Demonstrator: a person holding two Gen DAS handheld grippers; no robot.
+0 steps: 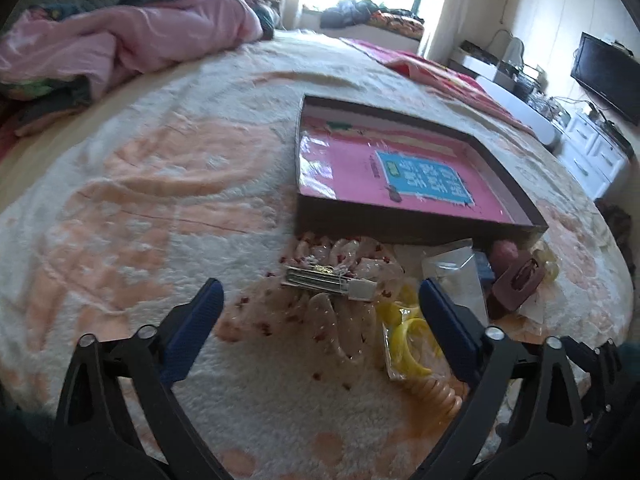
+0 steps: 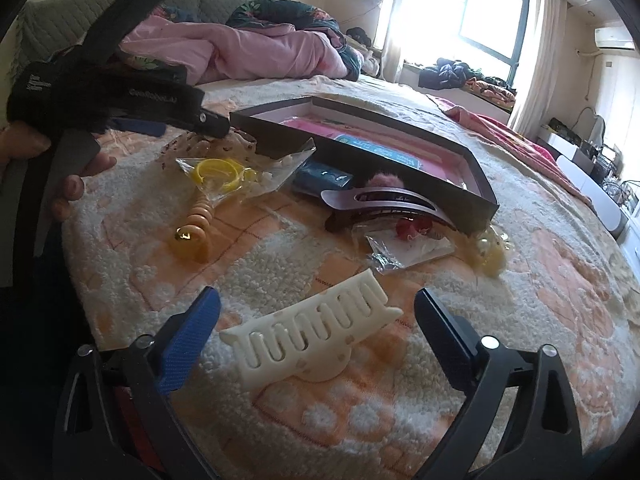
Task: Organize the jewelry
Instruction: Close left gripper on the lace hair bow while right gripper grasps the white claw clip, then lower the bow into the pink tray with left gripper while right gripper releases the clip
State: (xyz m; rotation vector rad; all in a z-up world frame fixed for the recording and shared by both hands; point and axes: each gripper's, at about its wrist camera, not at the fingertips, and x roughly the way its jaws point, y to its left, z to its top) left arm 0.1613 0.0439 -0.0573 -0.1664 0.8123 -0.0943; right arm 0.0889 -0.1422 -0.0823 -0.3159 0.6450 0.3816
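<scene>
Progress looks close to nil: the dark shallow box (image 1: 404, 184) on the bedspread (image 1: 160, 184) holds only a pink printed sheet, as far as either view shows, and every trinket lies outside it, along its near wall. Nothing is sorted yet, so the whole job of moving pieces into the box seems left.

The left gripper (image 1: 320, 300) is spread wide and holds nothing; below it, on the viewer's side of the box, lie a silver comb clip (image 1: 320, 276) on a clear spotted bag, yellow rings (image 1: 408, 336) in a packet and a peach coil tie (image 1: 438, 394).

The right gripper (image 2: 318, 312) is likewise spread, its pads flanking but not touching a cream claw clip (image 2: 312, 332) well out from the box's near wall.

Only the right view shows that clip, a mauve claw clip (image 2: 384, 204) against the box, and the person's hand (image 2: 48, 160) carrying the left tool. Only the left view shows the comb clip.
</scene>
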